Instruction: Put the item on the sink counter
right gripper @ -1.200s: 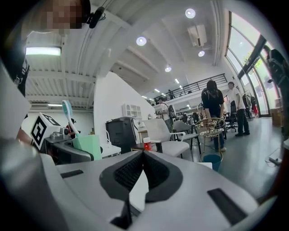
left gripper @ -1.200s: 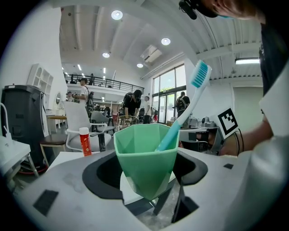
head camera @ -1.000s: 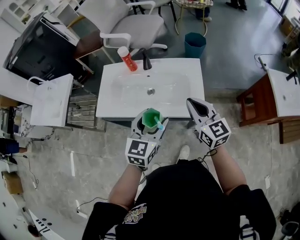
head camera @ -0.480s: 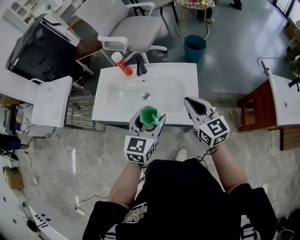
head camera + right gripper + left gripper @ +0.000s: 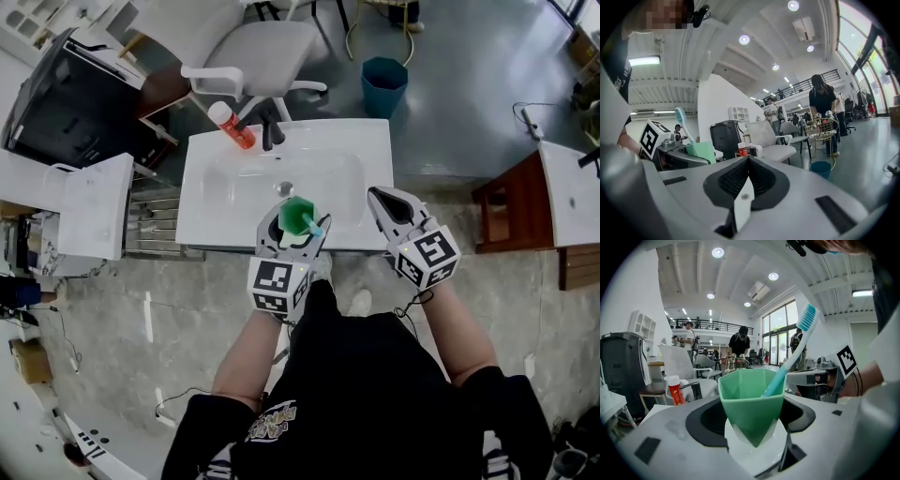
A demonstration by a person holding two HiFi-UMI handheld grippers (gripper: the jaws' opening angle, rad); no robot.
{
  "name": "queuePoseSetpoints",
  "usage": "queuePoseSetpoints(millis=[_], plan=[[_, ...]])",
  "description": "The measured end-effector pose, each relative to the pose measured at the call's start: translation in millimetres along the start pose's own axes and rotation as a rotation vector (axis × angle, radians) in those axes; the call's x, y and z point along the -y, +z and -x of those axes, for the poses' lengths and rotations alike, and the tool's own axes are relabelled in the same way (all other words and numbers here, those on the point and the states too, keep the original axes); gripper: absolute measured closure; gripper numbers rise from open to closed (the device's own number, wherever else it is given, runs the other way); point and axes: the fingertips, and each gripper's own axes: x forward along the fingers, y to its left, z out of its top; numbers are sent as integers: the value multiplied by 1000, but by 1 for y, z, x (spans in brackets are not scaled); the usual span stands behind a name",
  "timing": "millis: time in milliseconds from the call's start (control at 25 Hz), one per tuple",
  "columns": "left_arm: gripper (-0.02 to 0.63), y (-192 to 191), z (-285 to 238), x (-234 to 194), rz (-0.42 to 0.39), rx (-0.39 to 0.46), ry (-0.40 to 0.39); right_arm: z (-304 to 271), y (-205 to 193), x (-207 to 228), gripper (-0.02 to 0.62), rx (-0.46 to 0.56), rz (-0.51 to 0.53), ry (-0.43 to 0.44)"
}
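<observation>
A green faceted cup [image 5: 297,217] [image 5: 752,402] with a light-blue toothbrush [image 5: 315,228] [image 5: 792,357] standing in it is clamped upright in my left gripper [image 5: 293,228] [image 5: 752,427], above the near rim of the white sink counter [image 5: 216,223]. My right gripper [image 5: 393,212] [image 5: 743,187] is shut and holds nothing; it hangs at the counter's near right edge. The right gripper view also shows the cup [image 5: 701,151] and the toothbrush [image 5: 682,123] off to its left.
A red tube [image 5: 231,126] [image 5: 674,389] lies beside the black faucet [image 5: 267,134] at the back of the basin [image 5: 281,178]. Behind the sink stand a white chair [image 5: 262,47] and a teal bin [image 5: 384,86]. A wooden cabinet [image 5: 511,208] stands right, a white unit [image 5: 94,208] left.
Both grippers, the left with the cup, have moved forward over the counter's near edge; the sink has come nearer in the head view.
</observation>
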Motion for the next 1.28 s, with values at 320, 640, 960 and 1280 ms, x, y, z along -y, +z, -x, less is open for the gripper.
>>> queuePoseSetpoints(millis=[320, 640, 960, 1280], plan=[[290, -5, -49, -22, -16, -13, -66, -27, -5, 34, 541, -13, -22, -73], [290, -10, -103, -49, -70, -3, -128, -64, -10, 69, 541, -29, -70, -153], [289, -26, -153, -75, -105, 6, -130, -86, -23, 95, 541, -65, -106, -218], [289, -50, -203, -98, -112, -10, -137, -100, -36, 111, 541, -104, -132, -270]])
